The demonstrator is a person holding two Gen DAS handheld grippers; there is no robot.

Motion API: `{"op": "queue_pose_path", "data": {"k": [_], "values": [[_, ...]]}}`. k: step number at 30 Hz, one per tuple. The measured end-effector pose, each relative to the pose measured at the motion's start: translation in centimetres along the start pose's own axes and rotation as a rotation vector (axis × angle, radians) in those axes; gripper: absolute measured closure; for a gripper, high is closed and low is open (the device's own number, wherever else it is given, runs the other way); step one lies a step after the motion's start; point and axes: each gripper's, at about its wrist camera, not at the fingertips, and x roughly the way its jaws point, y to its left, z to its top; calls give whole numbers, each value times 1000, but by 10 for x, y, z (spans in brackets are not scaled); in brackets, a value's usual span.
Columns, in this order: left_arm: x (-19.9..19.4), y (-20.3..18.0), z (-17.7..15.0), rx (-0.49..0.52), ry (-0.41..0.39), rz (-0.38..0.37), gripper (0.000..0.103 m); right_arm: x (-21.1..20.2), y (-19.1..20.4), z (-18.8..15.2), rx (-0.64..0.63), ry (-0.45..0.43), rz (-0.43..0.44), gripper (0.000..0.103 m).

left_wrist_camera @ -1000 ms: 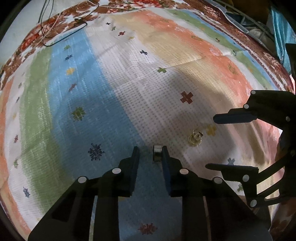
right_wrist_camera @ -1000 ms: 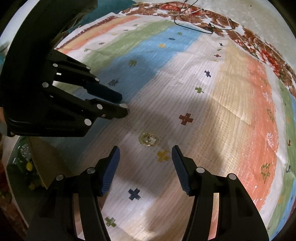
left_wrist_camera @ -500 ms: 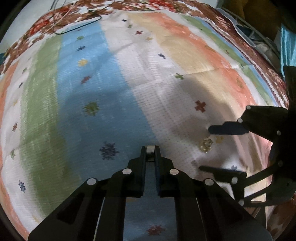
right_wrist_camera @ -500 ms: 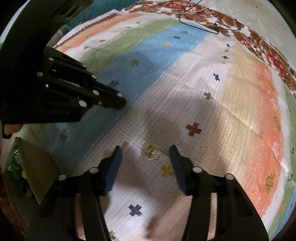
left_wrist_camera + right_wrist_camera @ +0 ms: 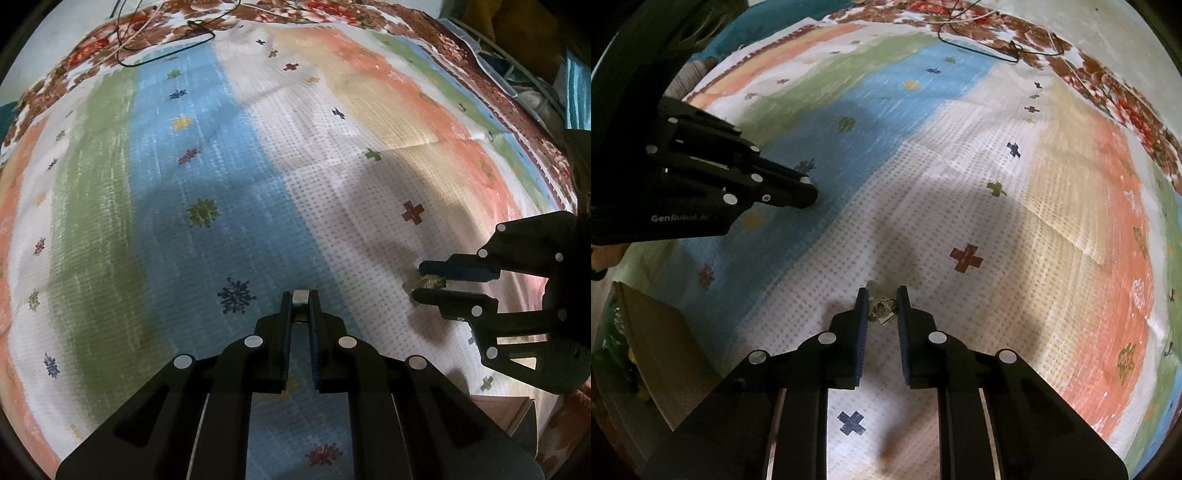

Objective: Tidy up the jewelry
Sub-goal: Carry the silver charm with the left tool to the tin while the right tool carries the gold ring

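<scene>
A small silver ring (image 5: 301,303) is pinched between the tips of my left gripper (image 5: 301,295), which is shut on it just above the blue stripe of the cloth. From the right wrist view that gripper (image 5: 809,192) shows at the left, pointing down at the cloth. A small gold jewellery piece (image 5: 882,311) lies on the white dotted stripe between the blue pads of my right gripper (image 5: 882,295). Its jaws are closing, and both pads meet the piece's sides. The left wrist view shows the same gold piece (image 5: 432,282) squeezed between the right gripper's (image 5: 419,280) fingers.
A striped, patterned cloth (image 5: 221,184) covers the whole work surface. An open cardboard box (image 5: 646,332) stands at the near edge, behind the left gripper. A black cable (image 5: 979,40) lies on the floral border at the far side. A fingertip (image 5: 605,258) shows beside the left gripper's body.
The left jaws went from slightly open beside the silver ring to shut on it. The right jaws came in from wide open to close around the gold piece.
</scene>
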Motion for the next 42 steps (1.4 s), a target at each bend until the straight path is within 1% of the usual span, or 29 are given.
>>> {"op": "queue_pose_path", "data": {"k": [2, 7, 14, 21, 25, 28, 33, 40, 42], "values": [[-3, 0, 0, -3, -6, 3, 95, -2, -3, 0, 22, -2, 8, 87], [-15, 3, -1, -10, -26, 13, 95, -10, -5, 0, 49, -17, -20, 87], [-41, -6, -6, -1, -60, 20, 95, -37, 5, 3, 79, -49, -62, 87], [-70, -16, -10, -16, -97, 19, 95, -65, 7, 7, 163, -81, -81, 87], [-82, -23, -16, -18, -114, 26, 95, -76, 16, 9, 163, -99, -91, 87], [-88, -24, -21, -29, -116, 33, 95, -83, 21, 8, 178, -101, -123, 87], [-99, -28, -26, -65, -113, 49, 95, -92, 22, 1, 245, -90, -164, 87], [-112, -40, -35, -67, -117, 61, 95, -109, 31, -8, 287, -117, -171, 87], [-117, -40, -38, -82, -126, 64, 95, -113, 34, -9, 298, -124, -170, 87]]}}
